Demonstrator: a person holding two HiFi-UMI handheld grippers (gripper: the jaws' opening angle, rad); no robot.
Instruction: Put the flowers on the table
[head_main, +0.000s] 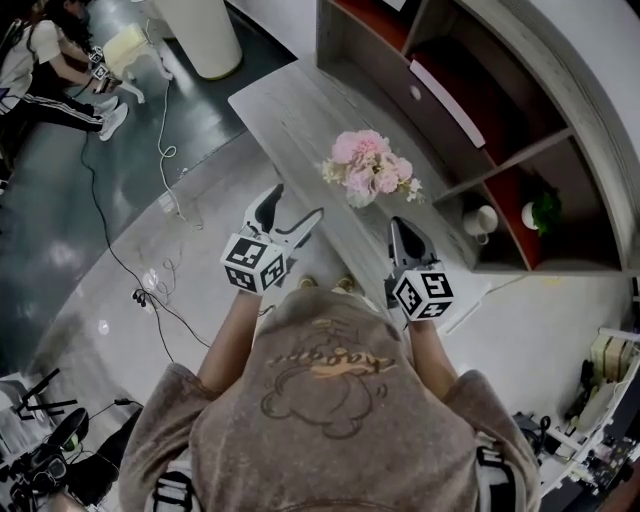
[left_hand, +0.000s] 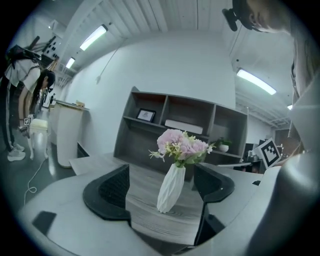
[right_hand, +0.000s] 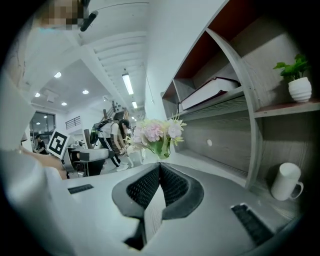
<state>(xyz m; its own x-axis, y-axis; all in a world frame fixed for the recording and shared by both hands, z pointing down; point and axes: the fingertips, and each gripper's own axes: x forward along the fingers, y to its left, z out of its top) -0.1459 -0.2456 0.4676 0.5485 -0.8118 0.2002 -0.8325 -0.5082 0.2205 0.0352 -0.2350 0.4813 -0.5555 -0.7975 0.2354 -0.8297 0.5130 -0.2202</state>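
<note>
Pink flowers (head_main: 368, 165) in white vase (left_hand: 170, 187) on table (head_main: 290, 110).

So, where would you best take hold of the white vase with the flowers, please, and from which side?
Grip the white vase round its mid body, coming in level from the side the open left tongs face. It stands upright and slim, and the pink flowers spread over its mouth, so coming from above would likely crush them.

Steep head view; gripper views toward flowers (head_main: 370, 168)
</note>
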